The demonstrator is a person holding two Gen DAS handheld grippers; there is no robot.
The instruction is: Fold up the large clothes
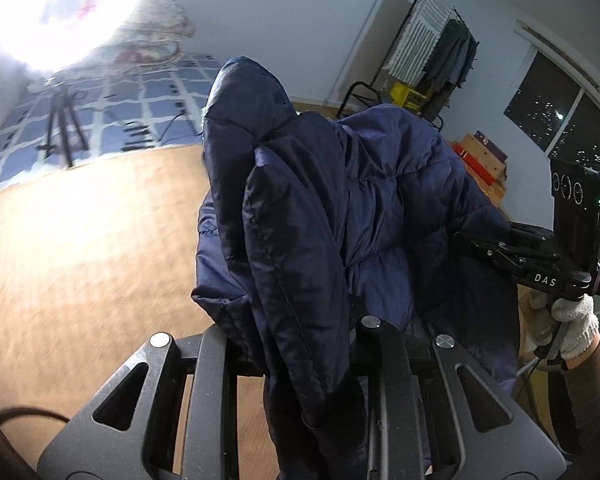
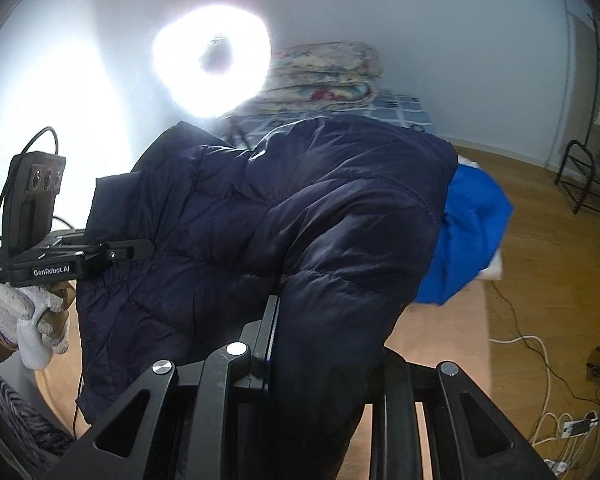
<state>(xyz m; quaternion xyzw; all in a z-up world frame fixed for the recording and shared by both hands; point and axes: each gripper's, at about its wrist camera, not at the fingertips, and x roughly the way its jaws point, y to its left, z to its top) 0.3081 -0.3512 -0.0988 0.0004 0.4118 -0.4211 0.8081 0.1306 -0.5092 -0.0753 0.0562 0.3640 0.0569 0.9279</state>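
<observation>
Right wrist: "GenRobot.AI" on left tool (image 2: 132,250)

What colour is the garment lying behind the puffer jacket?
Bright blue, shown best in the right wrist view, beside the navy jacket.

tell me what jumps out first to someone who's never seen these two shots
A dark navy puffer jacket fills the middle of both views, lifted off the wooden floor, with the left gripper and the right gripper each shut on a bunch of it. Next comes the glaring ring light against the far wall, and a bright blue cloth just behind the jacket in the right wrist view.
</observation>
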